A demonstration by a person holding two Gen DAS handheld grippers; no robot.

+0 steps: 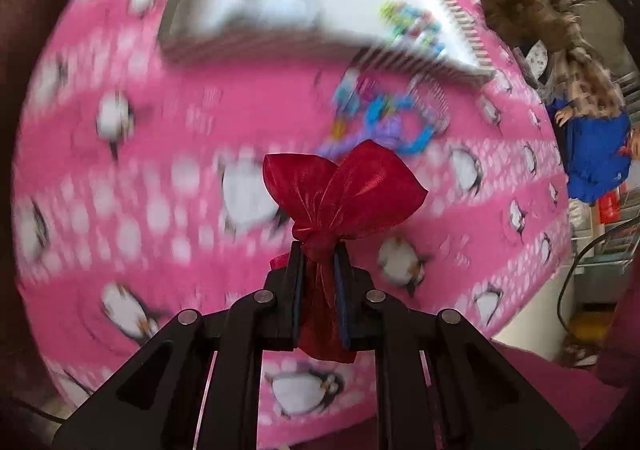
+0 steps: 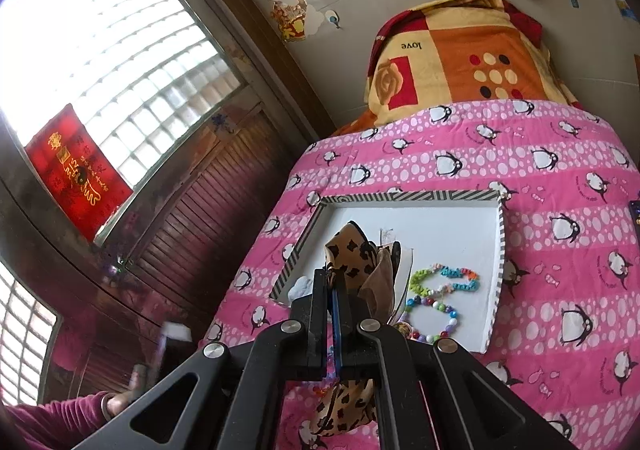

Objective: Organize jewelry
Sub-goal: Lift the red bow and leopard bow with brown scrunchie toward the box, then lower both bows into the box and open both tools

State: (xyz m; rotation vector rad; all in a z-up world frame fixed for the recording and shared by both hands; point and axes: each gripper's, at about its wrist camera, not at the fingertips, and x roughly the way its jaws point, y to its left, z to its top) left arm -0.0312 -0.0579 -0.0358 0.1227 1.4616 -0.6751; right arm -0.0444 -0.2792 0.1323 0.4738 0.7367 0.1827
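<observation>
Pink quilted bedcover printed with penguins and white dots is carrying everything, and a shallow white tray with a striped black-and-white rim is lying on it. Beaded bracelets in mixed bright colours are resting inside the tray near its right rim, just beside a grey-white soft item at the tray's near left corner. More coloured bead jewelry is lying on the bedcover just outside the tray's edge, blurred in the left wrist view.

Left gripper is pinching a red sheer fabric bow above the bedcover. Right gripper is pressing its jaws together on a leopard-print fabric scrunchie, which is partly hiding the tray's near left part.

Behind the tray, a folded orange-and-yellow patterned blanket is sitting at the bedcover's far edge. Bare bedcover is lying open to the tray's right.
</observation>
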